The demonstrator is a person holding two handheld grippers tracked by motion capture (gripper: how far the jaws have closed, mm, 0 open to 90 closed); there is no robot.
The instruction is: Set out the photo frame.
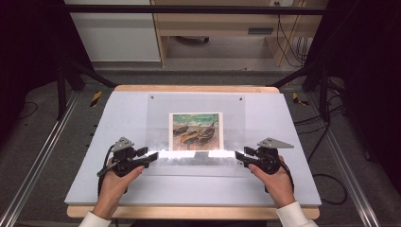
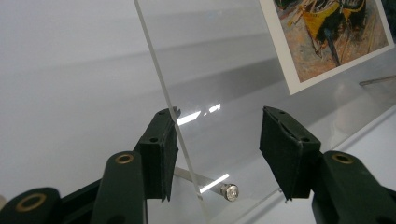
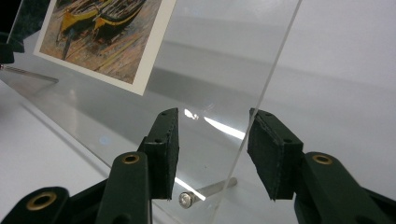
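Note:
A clear acrylic sheet (image 1: 198,105) lies on the grey table over a white-bordered print of boats (image 1: 196,130). My left gripper (image 1: 150,157) is at the sheet's near left corner and my right gripper (image 1: 238,156) at its near right corner. In the left gripper view the jaws (image 2: 218,116) stand apart with the sheet's side edge (image 2: 161,79) running between them, close to the left pad. The right gripper (image 3: 212,115) is open the same way, the sheet's edge (image 3: 268,79) near its right pad. The print (image 2: 327,32) (image 3: 98,32) shows through the sheet.
A small metal screw post (image 2: 229,191) (image 3: 186,199) sits under each near corner. The sheet's two far holes (image 1: 152,97) lie near the back. The table (image 1: 118,123) ends in a wooden edge at front and back. Dark frame posts stand at both sides.

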